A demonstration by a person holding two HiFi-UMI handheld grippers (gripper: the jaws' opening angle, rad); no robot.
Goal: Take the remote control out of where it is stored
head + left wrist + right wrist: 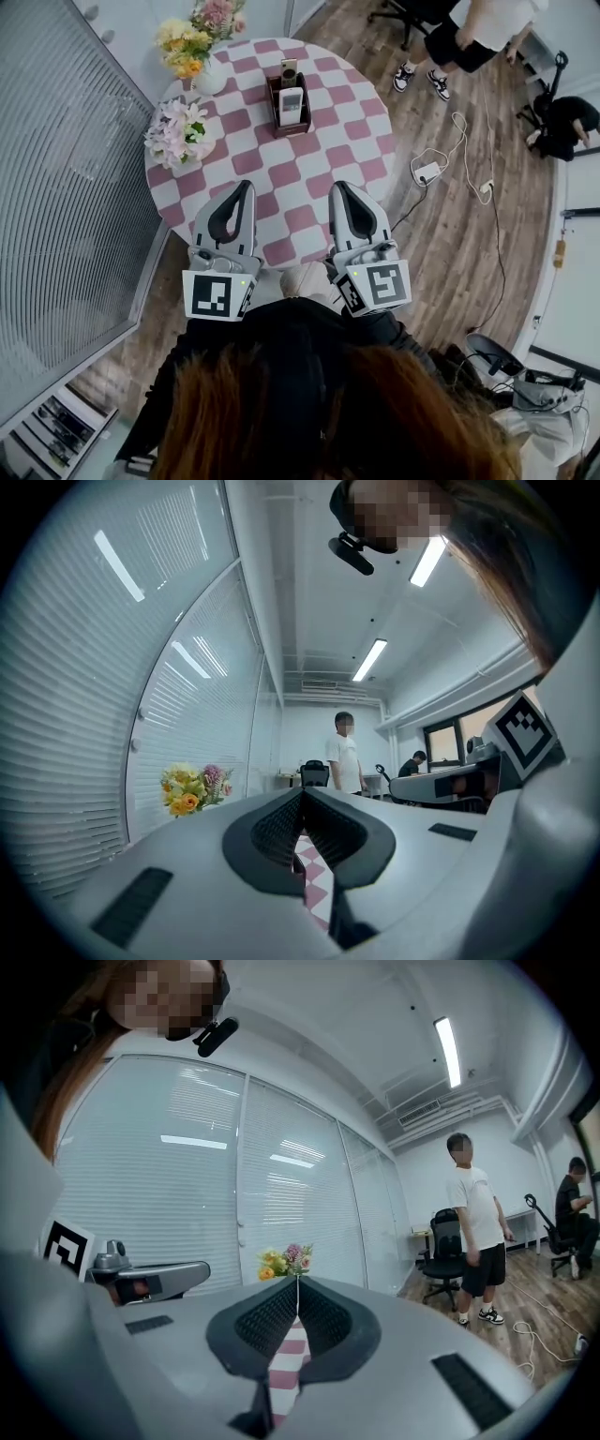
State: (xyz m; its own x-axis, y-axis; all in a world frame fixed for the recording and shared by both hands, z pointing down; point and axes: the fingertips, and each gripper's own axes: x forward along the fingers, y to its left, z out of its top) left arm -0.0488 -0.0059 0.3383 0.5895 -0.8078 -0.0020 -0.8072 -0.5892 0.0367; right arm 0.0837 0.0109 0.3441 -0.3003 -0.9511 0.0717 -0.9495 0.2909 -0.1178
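Well beyond left claw (pixel 247 186) and right claw (pixel 339 187), remote control (pixel 292 105).

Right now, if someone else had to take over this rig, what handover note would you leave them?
Left hand-held gripper: shut, empty, over the near part of the round pink-and-white checked table.
Right hand-held gripper: shut, empty, alongside the left one.
The slim white remote control sits in the dark brown box holder on the table's far side, with a tan device in the slot behind it.
Done: nothing; the remote is untouched.
Left: reach the holder, open one gripper, grip the remote and lift it out.
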